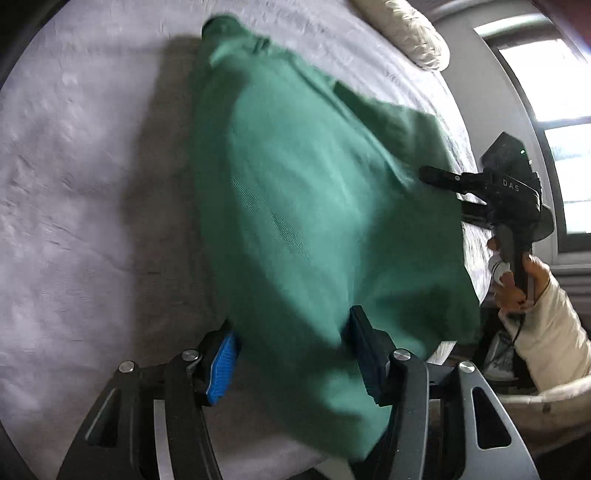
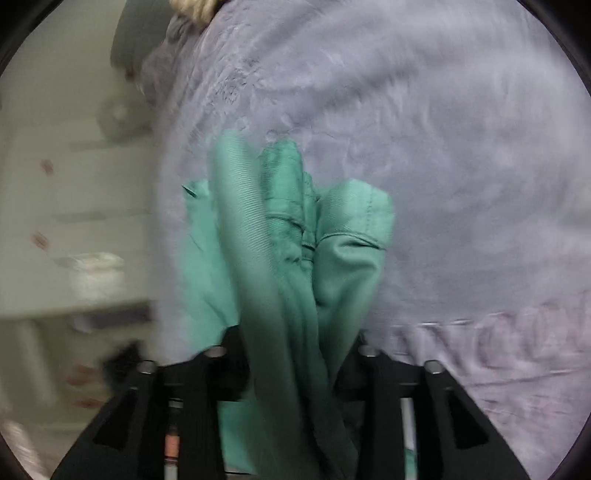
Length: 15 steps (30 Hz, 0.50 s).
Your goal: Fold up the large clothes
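Green cloth fills both views: one large green garment point(image 1: 303, 206) lies spread over the pale bedspread point(image 1: 81, 206), its far end toward the one cream pillow point(image 1: 410, 33) and its near end bunched up between the fingers of the two hand-held grippers. On the left gripper point(image 1: 295, 358), the two blue pads point(image 1: 221, 369) stand apart with a fold of the garment lying loosely between them, so the jaws are parted and not pinching. At the right of that view, the right gripper point(image 1: 443, 188) is held by one hand point(image 1: 517, 280) in a cream sleeve point(image 1: 554, 332) beside a window point(image 1: 554, 122). From its own blurred camera, that gripper's two fingers stand wide, with gathered folds of the garment point(image 2: 295, 258) between them, seemingly not clamped.
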Motion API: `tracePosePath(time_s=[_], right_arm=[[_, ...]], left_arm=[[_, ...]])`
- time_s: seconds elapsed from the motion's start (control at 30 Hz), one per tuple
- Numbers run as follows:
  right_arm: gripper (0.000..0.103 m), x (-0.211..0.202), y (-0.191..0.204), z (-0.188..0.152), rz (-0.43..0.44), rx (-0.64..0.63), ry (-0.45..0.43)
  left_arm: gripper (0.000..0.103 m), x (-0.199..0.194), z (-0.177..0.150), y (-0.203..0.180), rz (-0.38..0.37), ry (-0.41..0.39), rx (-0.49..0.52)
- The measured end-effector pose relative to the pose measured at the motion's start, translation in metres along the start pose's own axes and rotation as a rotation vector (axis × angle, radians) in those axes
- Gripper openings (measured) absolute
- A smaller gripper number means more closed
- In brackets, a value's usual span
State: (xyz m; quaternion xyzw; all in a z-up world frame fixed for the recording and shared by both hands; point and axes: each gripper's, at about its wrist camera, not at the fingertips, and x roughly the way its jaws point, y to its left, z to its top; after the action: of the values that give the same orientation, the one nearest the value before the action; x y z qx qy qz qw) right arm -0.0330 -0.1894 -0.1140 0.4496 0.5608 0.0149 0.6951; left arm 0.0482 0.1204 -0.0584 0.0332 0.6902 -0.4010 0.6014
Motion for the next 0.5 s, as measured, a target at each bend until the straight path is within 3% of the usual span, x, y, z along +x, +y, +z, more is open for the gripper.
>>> tracePosePath(time_s=[0.07,0.17,0.2,0.23,0.27,0.4,0.5], right_arm=[[0.056,-0.023,0.011,0.000,-0.117,-0.056,-0.068],[0.053,-0.041,0.018,0.007,-0.096,-0.058,-0.139],[0.042,-0.040,0.023,0.010,-0.086,-0.064,-0.144],[0.019,-0.033,0.028,0.016,-0.090,-0.082,-0.137],[0.009,-0.026,0.030,0.021,-0.112,-0.092,-0.130],[0.006,0.005,-0.001,0.020,-0.217,-0.070,-0.121],[0.006,0.015,-0.034,0.027,-0.118,0.063,-0.100]], left_arm=[[0.057,-0.018,0.004,-0.004,0.026,-0.062,0.007],[0.057,-0.043,0.018,0.004,0.106,-0.190,0.016],[0.060,-0.046,0.028,0.009,0.136,-0.228,0.016],[0.073,-0.042,0.044,0.012,0.164,-0.245,0.011],[0.077,-0.035,0.054,0.011,0.203,-0.257,0.003],[0.077,0.025,0.076,0.000,0.355,-0.212,0.009],[0.077,0.038,0.077,0.002,0.354,-0.208,-0.017]])
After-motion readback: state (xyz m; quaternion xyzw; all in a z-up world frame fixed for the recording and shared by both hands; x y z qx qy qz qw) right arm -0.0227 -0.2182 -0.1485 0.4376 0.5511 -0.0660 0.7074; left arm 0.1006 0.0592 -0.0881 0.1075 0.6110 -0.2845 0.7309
